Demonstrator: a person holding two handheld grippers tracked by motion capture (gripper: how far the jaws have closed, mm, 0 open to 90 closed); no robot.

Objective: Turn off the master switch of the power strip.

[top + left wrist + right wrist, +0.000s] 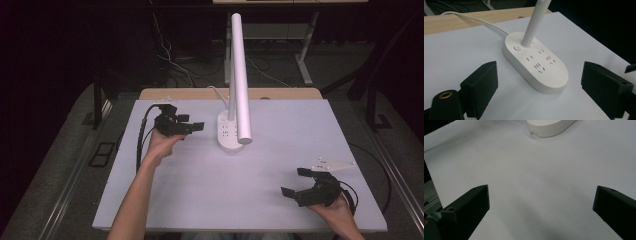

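- Two claws are in play over a white desk (200, 200), one in each hand, and both stand spread with nothing between their jaws.
- Left claw (192, 124) hovers at the far left of the desk, just beside the lamp base (230, 134), pointing toward it but not touching.
- From the left gripper view, the base (541, 67) lies between and beyond the two wide-apart jaws; it is a white oval with a round button (517, 48) near the stem and several socket holes on top.
- Lamp stem (534, 22) rises from the far end of the base, and a white cord (474, 20) runs from the base off the back edge over the wooden strip (461, 21).
- In the high view the lamp's long white bar (239, 75) stands upright over the base.
- Right claw (295, 182) sits low at the near right corner of the desk, well apart from the lamp.
- In the right gripper view its jaws are wide apart over bare desk, with the base's edge (549, 127) far ahead at the top.
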